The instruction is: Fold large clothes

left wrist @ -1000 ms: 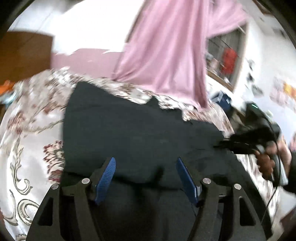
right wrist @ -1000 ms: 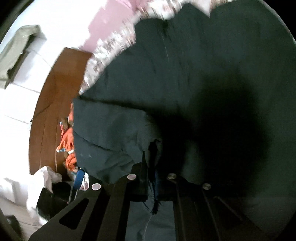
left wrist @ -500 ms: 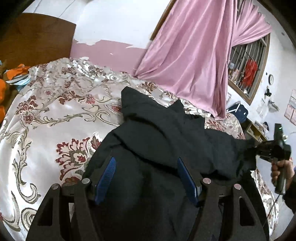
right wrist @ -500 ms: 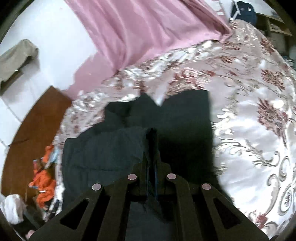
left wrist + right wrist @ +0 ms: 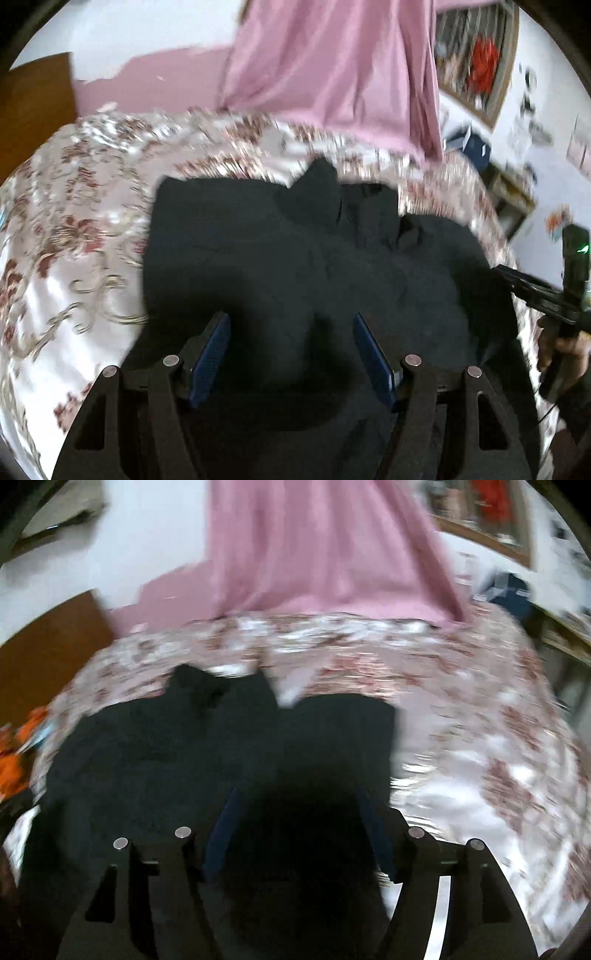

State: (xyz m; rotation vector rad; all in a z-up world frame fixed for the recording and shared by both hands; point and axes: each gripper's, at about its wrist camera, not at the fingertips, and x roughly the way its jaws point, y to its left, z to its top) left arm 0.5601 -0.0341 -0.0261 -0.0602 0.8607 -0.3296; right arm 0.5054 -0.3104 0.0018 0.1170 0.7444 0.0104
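A dark garment point(image 5: 295, 251) lies bunched in folds on a floral bedspread point(image 5: 74, 240). My left gripper point(image 5: 291, 332) hovers over its near part, blue pads point(image 5: 212, 347) wide apart and gripping nothing. At the right edge of the left wrist view a hand point(image 5: 561, 347) holds my right gripper point(image 5: 506, 273) by the garment's right side. In the right wrist view my right gripper point(image 5: 299, 812) is over the same dark garment point(image 5: 184, 746). Its jaws are opening, and the cloth lies below them in shadow, not pinched.
A pink curtain point(image 5: 325, 74) hangs behind the bed and a brown wooden headboard point(image 5: 33, 110) stands at the left. Orange things point(image 5: 14, 760) lie past the bed's left edge. Bare floral bedspread point(image 5: 480, 738) stretches to the right of the garment.
The right gripper was shut on a fold of the dark garment and has let it go, its jaws now apart. The left gripper, open throughout, has swung sideways over the garment.
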